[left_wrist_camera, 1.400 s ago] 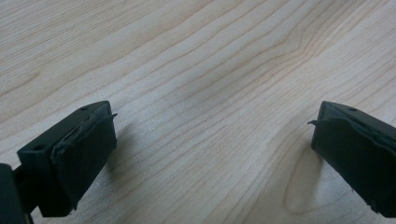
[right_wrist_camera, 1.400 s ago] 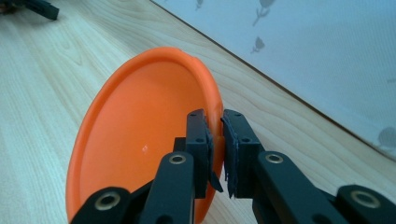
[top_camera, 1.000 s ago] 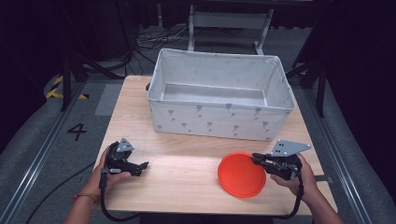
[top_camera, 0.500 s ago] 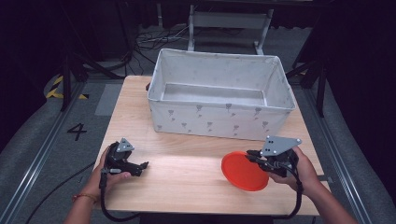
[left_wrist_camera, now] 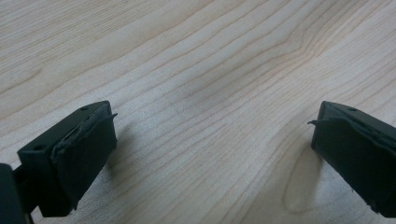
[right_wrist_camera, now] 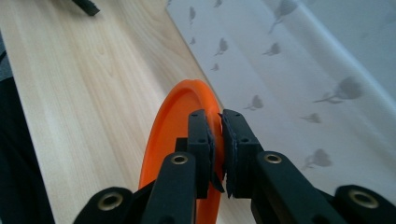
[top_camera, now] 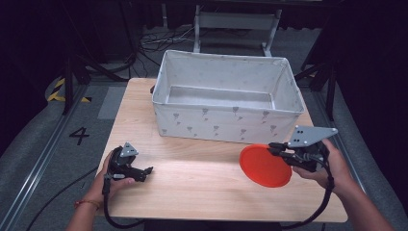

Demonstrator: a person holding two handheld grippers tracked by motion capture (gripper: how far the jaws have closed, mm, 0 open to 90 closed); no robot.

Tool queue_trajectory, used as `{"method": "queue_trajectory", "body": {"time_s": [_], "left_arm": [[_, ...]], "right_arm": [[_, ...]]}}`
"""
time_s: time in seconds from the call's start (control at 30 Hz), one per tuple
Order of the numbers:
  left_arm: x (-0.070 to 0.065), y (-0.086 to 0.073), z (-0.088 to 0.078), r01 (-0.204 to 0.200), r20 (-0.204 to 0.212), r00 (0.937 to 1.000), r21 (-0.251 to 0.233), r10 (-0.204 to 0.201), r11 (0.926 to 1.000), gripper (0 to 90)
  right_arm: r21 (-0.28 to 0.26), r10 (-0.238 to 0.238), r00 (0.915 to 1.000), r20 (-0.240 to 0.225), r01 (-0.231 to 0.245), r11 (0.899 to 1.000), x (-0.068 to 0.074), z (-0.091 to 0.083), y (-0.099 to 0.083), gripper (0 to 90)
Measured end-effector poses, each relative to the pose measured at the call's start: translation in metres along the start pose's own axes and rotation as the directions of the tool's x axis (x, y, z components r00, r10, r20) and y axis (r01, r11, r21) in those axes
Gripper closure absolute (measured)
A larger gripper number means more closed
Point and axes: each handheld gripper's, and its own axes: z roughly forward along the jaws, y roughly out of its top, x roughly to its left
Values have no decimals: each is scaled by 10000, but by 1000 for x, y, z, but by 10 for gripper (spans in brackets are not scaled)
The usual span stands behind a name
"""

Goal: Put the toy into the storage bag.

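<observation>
An orange plate (top_camera: pixel 264 165) hangs tilted above the wooden table (top_camera: pixel 192 192) at the right, its rim pinched by my right gripper (top_camera: pixel 275 150), which is shut on it. In the right gripper view the plate (right_wrist_camera: pixel 175 135) stands on edge between the closed jaws of that gripper (right_wrist_camera: pixel 218 120), with the fabric bin's wall (right_wrist_camera: pixel 289 79) just beyond. My left gripper (top_camera: pixel 148 170) rests low at the table's left front, open. In the left gripper view its pads (left_wrist_camera: pixel 84 149) stand wide apart over bare wood, nothing between them.
A large white fabric bin (top_camera: pixel 226 125) with small grey prints stands at the back of the table, open on top and looking empty. Dark floor, cables and stands surround the table. Cables trail from both grippers off the front edge.
My right gripper has risen with the orange plate, lifting it off the table and tipping it up toward the bin. The left gripper has stayed where it was.
</observation>
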Motion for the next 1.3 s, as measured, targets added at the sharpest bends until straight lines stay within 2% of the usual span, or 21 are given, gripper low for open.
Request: {"method": "queue_trajectory", "body": {"time_s": [0.03,0.37,0.6,0.93,1.3], "left_arm": [[0,0,0,0,0,10000,0,0,10000,4],[0,0,0,32,6,10000,-9,-32,10000,4],[0,0,0,61,-6,10000,-19,-61,10000,4],[0,0,0,49,-4,10000,-8,-49,10000,4],[-1,0,0,116,-22,9999,-17,-116,9999,4]], "right_arm": [[0,0,10000,0,0,10000,0,0,0,823],[-330,185,9991,382,-172,9993,-23,-39,15,824],[-281,16,9981,612,1,9996,-34,-56,29,824],[-240,-21,9969,790,41,9997,-49,-70,50,824],[-183,-181,9938,1098,203,9996,-71,-86,84,824]]}}
